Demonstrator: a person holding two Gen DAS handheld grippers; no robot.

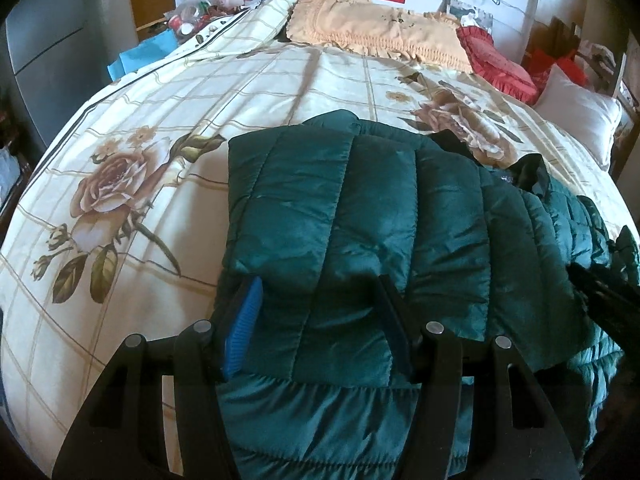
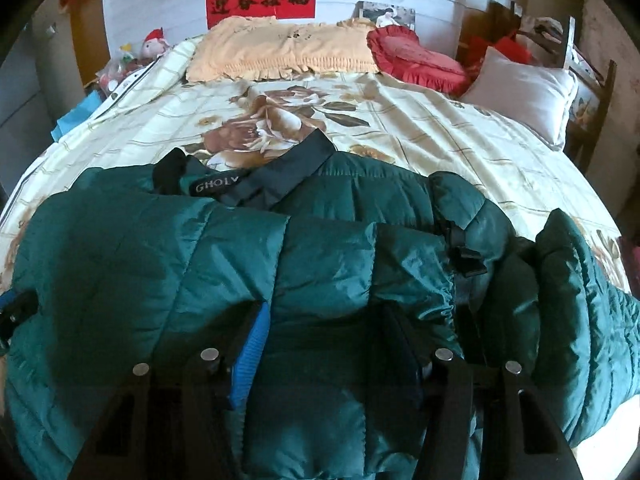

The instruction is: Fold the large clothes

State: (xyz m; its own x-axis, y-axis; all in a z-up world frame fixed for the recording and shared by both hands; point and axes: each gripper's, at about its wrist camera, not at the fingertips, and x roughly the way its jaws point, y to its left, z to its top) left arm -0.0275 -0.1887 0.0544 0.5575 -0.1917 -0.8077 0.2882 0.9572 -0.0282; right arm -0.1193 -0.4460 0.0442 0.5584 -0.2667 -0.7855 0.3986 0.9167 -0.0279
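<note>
- The green puffer jacket (image 1: 360, 216) lies partly folded on the bed's floral cover (image 1: 120, 128).
- Left tongs (image 1: 316, 312) clamp a quilted fold of it.
- Right tongs (image 2: 324, 336) grip another padded fold near the dark collar (image 2: 280, 176).

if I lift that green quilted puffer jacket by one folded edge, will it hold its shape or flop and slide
The green quilted puffer jacket will probably flop: it already drapes in soft folds over the floral bedspread. Its shiny shell suggests layers may slide apart. Puffy padding hints it is light for its bulk.
</note>
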